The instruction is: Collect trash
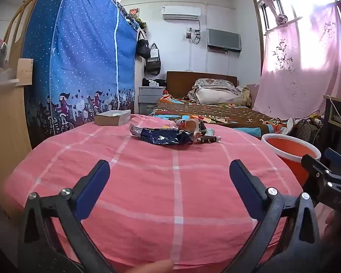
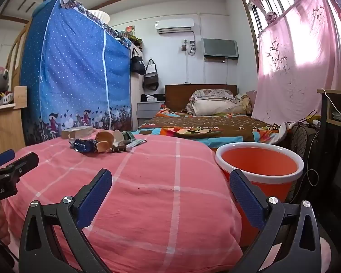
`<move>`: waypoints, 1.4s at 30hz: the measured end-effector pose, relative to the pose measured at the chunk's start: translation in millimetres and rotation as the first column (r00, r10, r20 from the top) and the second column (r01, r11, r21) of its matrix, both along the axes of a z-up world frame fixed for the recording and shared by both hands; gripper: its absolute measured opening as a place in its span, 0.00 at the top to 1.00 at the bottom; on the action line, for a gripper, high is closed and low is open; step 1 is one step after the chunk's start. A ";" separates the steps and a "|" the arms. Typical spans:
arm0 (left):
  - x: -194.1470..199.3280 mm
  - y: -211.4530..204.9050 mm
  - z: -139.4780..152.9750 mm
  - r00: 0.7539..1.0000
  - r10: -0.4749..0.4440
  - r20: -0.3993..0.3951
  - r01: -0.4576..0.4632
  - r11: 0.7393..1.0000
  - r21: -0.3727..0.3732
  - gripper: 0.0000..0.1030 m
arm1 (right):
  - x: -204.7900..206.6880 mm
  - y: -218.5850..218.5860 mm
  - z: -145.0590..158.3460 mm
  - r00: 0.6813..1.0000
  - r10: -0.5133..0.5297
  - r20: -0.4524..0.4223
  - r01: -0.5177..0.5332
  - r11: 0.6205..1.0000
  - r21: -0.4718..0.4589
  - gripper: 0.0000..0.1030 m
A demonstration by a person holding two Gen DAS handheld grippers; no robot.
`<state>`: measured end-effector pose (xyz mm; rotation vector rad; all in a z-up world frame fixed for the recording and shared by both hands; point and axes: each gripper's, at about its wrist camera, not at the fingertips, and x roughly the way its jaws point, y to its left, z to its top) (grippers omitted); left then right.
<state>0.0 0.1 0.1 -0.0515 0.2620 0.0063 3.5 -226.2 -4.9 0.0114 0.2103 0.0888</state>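
Now both grippers, left (image 1: 169, 170) and right (image 2: 170, 179), hover fingers spread wide, empty, over the bed (image 1: 147, 182); wrappers (image 1: 168, 136) lie mid-bed, bucket (image 2: 259, 166) beside its right edge.

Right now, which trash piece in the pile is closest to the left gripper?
The crumpled dark blue foil wrapper; the brown shell-like scraps lie behind it, farther from the left gripper.

This is a lived-in home bedroom. A bed (image 1: 206, 111) with a wooden headboard and piled pillows (image 1: 218, 91) stands against the far wall, under an air conditioner (image 1: 181, 12). A blue fabric wardrobe (image 1: 79, 63) fills the left side, with handbags (image 1: 147, 54) hanging beside it, and pink curtains (image 1: 300, 68) cover the window.
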 end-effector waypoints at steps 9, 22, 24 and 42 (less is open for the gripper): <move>0.7 0.0 -0.3 1.000 -0.003 0.004 0.003 1.000 0.000 0.00 | -0.3 -0.1 0.1 1.000 0.000 0.003 0.000 1.000 0.007 0.00; -3.3 6.4 2.5 1.000 -0.003 0.002 0.003 1.000 0.004 0.00 | -1.4 -0.7 0.3 1.000 0.000 0.006 0.000 1.000 0.016 0.00; -3.4 5.7 1.8 1.000 -0.004 0.001 0.004 1.000 0.007 0.00 | -1.2 -1.3 0.0 1.000 0.001 0.003 -0.001 1.000 0.019 0.00; -3.5 2.4 0.1 1.000 -0.004 0.004 0.004 1.000 0.013 0.00 | 0.6 -3.3 -1.6 1.000 -0.001 0.001 0.001 0.999 0.035 0.00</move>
